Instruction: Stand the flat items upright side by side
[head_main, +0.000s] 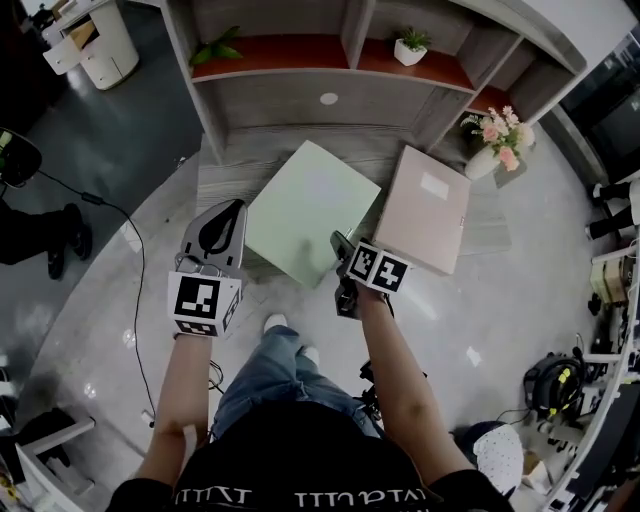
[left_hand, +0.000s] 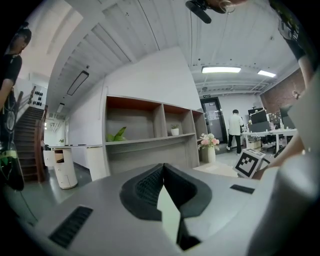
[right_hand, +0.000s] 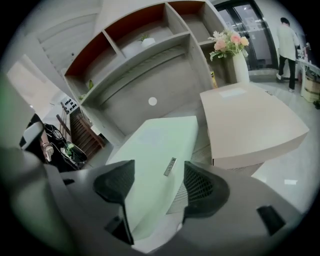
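A pale green flat box (head_main: 305, 210) lies flat on the low wooden platform (head_main: 225, 165), turned corner-on to me. A pink flat box (head_main: 425, 210) lies flat beside it on the right, apart from it. My right gripper (head_main: 341, 256) is at the green box's near right corner. In the right gripper view its jaws (right_hand: 157, 185) stand open astride the green box (right_hand: 155, 150), the pads not pressing on it; the pink box (right_hand: 250, 125) is to the right. My left gripper (head_main: 230, 210) hovers at the green box's left corner, pointing level, its jaws (left_hand: 162, 167) shut with the tips meeting.
Behind the platform stands a grey shelf unit (head_main: 330, 95) with small potted plants. A vase of flowers (head_main: 497, 140) stands right of the pink box. A cable (head_main: 120, 215) runs over the floor at left. A white cabinet (head_main: 95, 40) and a person's legs (head_main: 40, 235) are at far left.
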